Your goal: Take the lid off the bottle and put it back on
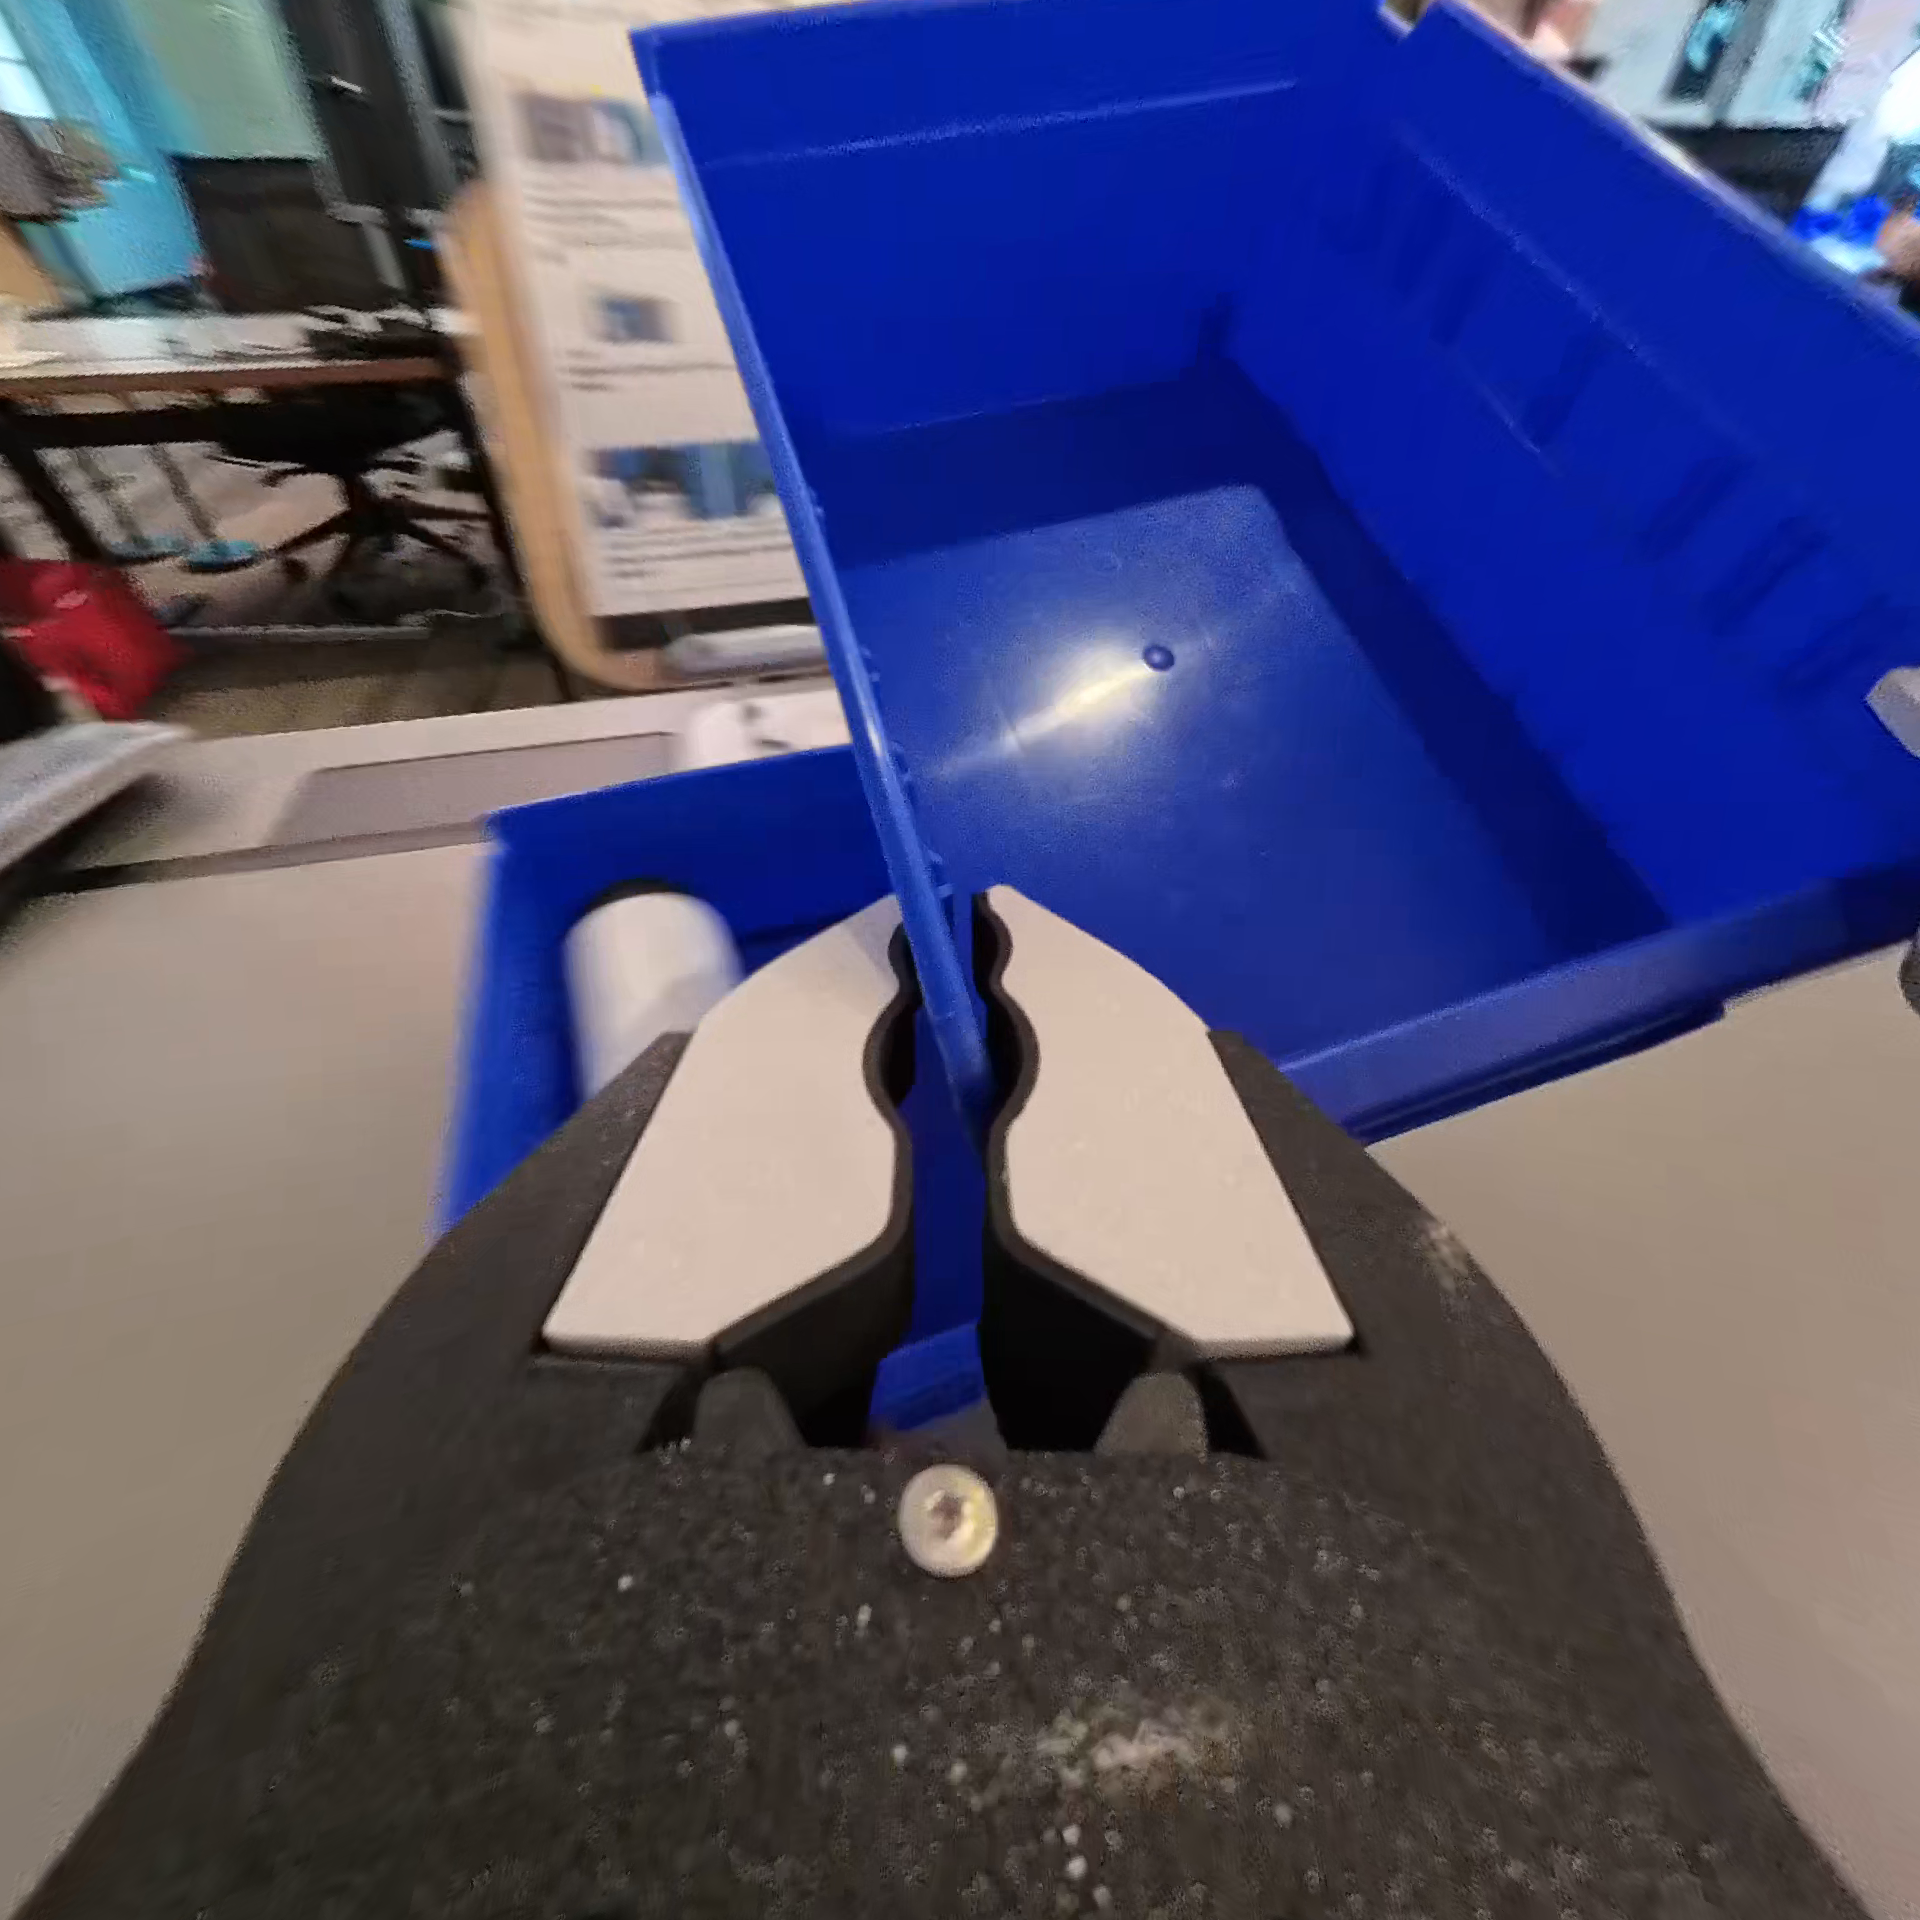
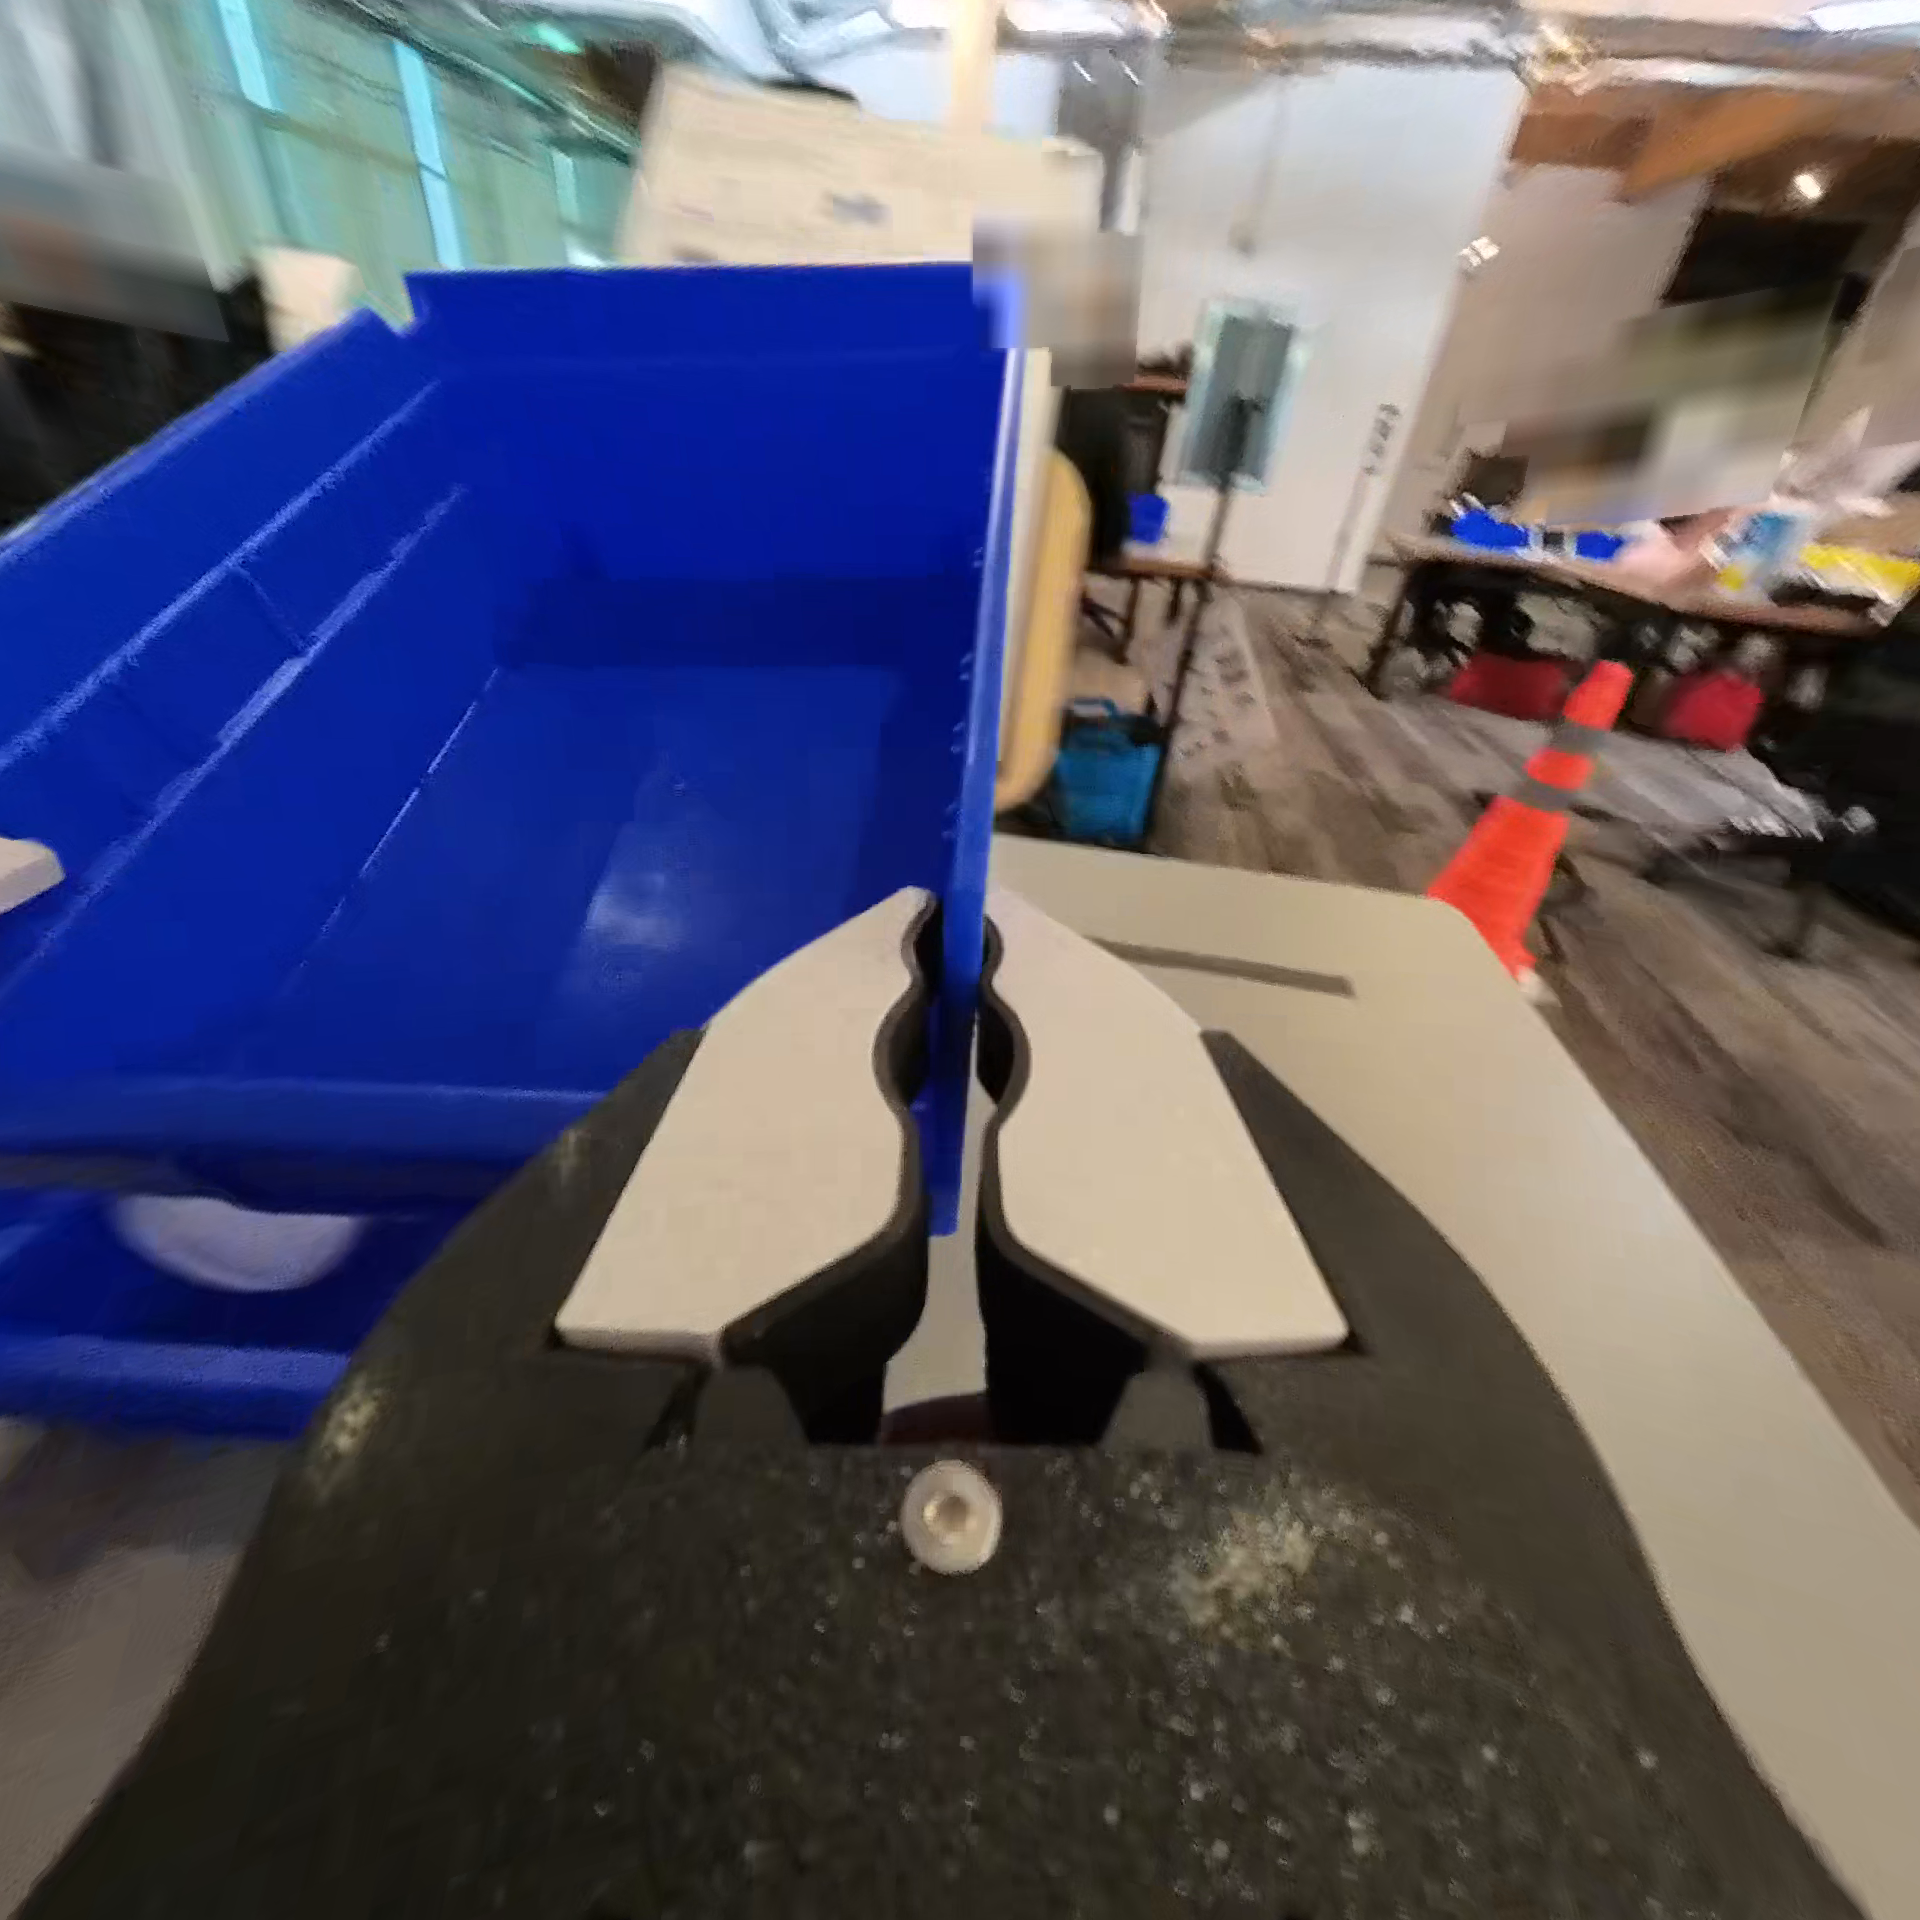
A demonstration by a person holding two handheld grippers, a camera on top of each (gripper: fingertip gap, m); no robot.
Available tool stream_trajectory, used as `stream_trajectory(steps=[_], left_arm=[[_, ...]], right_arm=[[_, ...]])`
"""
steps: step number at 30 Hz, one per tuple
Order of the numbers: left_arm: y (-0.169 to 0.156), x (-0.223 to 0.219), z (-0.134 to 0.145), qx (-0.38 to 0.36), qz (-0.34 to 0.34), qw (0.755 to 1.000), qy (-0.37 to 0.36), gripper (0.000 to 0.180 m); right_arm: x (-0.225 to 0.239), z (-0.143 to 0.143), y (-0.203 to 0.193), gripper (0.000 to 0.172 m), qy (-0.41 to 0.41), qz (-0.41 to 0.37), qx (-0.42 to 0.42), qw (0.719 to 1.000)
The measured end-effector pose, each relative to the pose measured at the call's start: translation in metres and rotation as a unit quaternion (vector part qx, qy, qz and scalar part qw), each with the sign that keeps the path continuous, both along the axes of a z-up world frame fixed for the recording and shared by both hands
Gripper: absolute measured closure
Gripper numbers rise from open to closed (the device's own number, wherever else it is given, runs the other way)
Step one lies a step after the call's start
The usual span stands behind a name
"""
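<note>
My left gripper (image 1: 951, 920) is shut on the left side wall of an empty blue bin (image 1: 1247, 727) and holds it tilted above the table. My right gripper (image 2: 958, 920) is shut on the same bin's right side wall (image 2: 971, 727). Under the lifted bin stands a second blue bin (image 1: 499, 987), which also shows in the right wrist view (image 2: 156, 1340). A white bottle (image 1: 649, 977) lies in that second bin, and its rounded end shows in the right wrist view (image 2: 239, 1242). No lid can be made out.
The bins are over a grey table (image 1: 208, 1143) with a slot near its far edge (image 2: 1236, 971). An orange cone (image 2: 1527, 810) stands on the floor beyond the table's right corner. Desks, a chair and a poster board stand farther off.
</note>
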State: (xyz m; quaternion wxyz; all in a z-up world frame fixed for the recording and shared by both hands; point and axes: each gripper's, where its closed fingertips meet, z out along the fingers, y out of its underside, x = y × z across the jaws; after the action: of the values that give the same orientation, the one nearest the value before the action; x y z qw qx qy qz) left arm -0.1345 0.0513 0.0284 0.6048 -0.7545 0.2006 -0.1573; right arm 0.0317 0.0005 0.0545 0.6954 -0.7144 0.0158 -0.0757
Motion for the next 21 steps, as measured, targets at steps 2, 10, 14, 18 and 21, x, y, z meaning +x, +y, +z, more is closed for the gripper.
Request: stream_trajectory(steps=[2, 10, 14, 18, 21], left_arm=[[0.007, 0.065, -0.021, -0.024, -0.027, 0.999, 0.017, 0.173], [-0.007, 0.206, -0.139, -0.148, -0.085, 0.983, 0.062, 0.173], [-0.017, 0.216, -0.162, -0.143, -0.076, 0.985, 0.057, 0.170], [-0.032, 0.227, -0.158, -0.166, -0.151, 0.974, 0.037, 0.149], [-0.053, 0.211, -0.130, -0.190, -0.223, 0.956, 0.009, 0.111]], right_arm=[[0.066, -0.021, 0.000, 0.169, 0.014, -0.040, -0.034, 0.999], [0.213, -0.140, -0.026, 0.169, 0.089, -0.096, -0.150, 0.980], [0.227, -0.179, -0.030, 0.169, 0.090, -0.077, -0.167, 0.979], [0.235, -0.183, -0.031, 0.166, 0.146, -0.072, -0.155, 0.974], [0.249, -0.157, -0.038, 0.139, 0.140, -0.105, -0.105, 0.979]])
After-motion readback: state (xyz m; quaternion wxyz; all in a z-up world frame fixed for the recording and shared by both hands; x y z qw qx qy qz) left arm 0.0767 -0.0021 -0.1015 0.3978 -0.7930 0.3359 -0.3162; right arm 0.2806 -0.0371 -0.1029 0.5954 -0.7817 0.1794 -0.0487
